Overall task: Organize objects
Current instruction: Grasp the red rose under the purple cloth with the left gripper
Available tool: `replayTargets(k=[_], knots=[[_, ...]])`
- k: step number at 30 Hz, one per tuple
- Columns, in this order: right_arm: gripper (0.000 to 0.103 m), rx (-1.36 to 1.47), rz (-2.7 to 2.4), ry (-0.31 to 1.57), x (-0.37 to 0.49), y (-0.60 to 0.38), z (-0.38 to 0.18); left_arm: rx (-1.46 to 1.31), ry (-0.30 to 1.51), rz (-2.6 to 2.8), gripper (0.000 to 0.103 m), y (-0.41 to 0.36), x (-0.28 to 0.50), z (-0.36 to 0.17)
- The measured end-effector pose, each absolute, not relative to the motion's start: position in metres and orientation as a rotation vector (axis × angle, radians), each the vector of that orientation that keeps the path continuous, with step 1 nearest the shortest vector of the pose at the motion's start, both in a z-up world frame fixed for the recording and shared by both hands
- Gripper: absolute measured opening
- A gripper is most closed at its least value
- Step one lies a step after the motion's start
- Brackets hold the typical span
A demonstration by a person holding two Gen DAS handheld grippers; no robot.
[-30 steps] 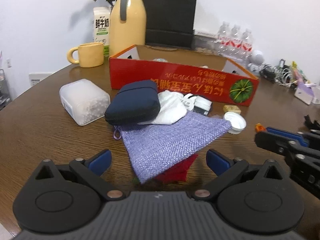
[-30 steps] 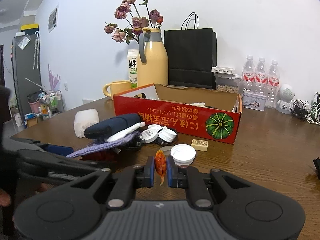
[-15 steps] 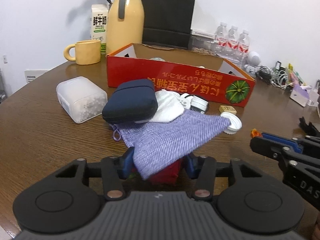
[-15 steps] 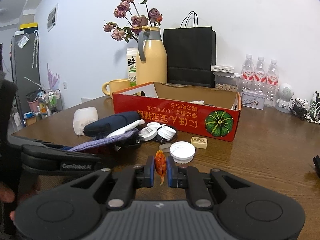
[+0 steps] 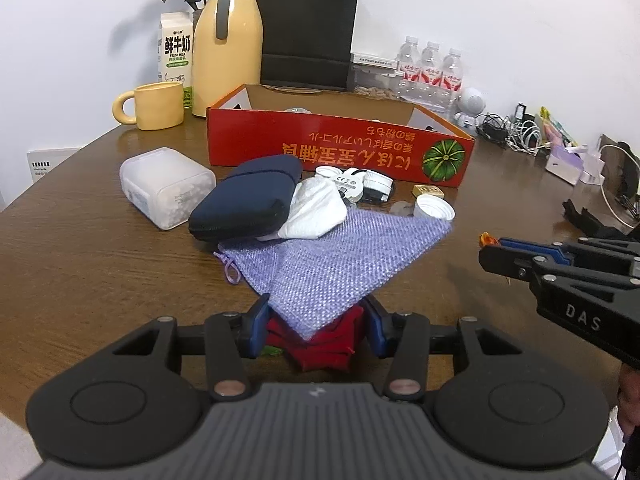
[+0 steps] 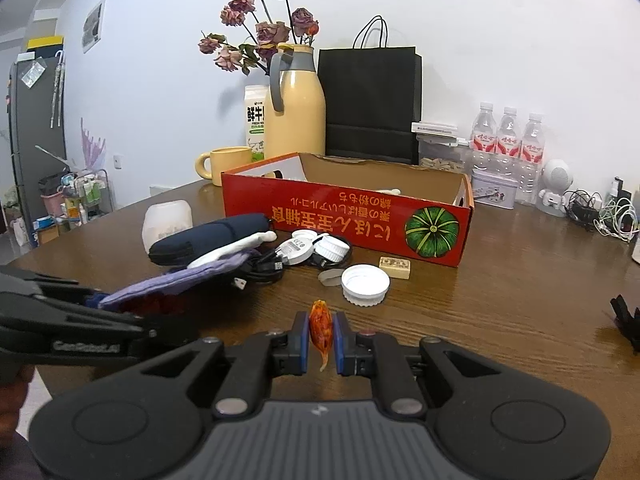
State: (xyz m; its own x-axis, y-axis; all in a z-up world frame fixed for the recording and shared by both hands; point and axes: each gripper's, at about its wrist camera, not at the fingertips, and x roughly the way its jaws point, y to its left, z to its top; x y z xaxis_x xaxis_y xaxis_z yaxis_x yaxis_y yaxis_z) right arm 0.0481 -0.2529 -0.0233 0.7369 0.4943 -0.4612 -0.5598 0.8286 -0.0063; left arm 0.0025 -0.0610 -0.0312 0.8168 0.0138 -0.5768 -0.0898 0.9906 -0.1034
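My left gripper [image 5: 316,320] is shut on a crumpled red object [image 5: 320,344] near the table's front edge. The corner of a purple woven pouch [image 5: 332,264] lies over it, between the blue pads. Behind the pouch lie a navy zip case [image 5: 248,200] and a white cloth [image 5: 316,212]. My right gripper [image 6: 321,324] is shut on a small orange wrapped piece [image 6: 320,326], held just above the wood. It also shows at the right of the left wrist view as the right gripper [image 5: 490,246]. The red cardboard box [image 5: 340,152] stands open behind the pile.
A frosted plastic container [image 5: 164,184], white chargers [image 5: 348,182], a white cap [image 5: 434,210] and a small tan block [image 5: 428,191] lie before the box. A yellow mug [image 5: 156,106], jug [image 5: 228,40], black bag [image 5: 306,32], water bottles [image 5: 430,66] and cables [image 5: 516,132] line the back.
The left gripper's jaws went from wide open to closed on the red object under the pouch corner, and it edged forward. The right gripper kept still with the orange piece.
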Motion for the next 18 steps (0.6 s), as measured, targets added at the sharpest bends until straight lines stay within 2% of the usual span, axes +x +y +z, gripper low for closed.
replayTargets(k=[4,6,8,12,18], knots=[[0.012,-0.160,0.569,0.469,0.042,-0.251,-0.024,-0.156,0.622,0.067,0.052,-0.053,-0.001,-0.033],[0.012,-0.165,0.565,0.471,0.039,-0.249,-0.024,-0.163,0.622,0.075,0.058,-0.051,-0.002,-0.034],[0.012,-0.169,0.563,0.474,0.036,-0.247,-0.025,-0.166,0.621,0.077,0.058,-0.050,-0.004,-0.034],[0.012,-0.171,0.557,0.481,0.034,-0.247,-0.026,-0.165,0.623,0.080,0.049,-0.050,-0.011,-0.033],[0.012,-0.169,0.551,0.482,0.034,-0.248,-0.027,-0.163,0.633,0.062,0.045,-0.045,-0.021,-0.030]])
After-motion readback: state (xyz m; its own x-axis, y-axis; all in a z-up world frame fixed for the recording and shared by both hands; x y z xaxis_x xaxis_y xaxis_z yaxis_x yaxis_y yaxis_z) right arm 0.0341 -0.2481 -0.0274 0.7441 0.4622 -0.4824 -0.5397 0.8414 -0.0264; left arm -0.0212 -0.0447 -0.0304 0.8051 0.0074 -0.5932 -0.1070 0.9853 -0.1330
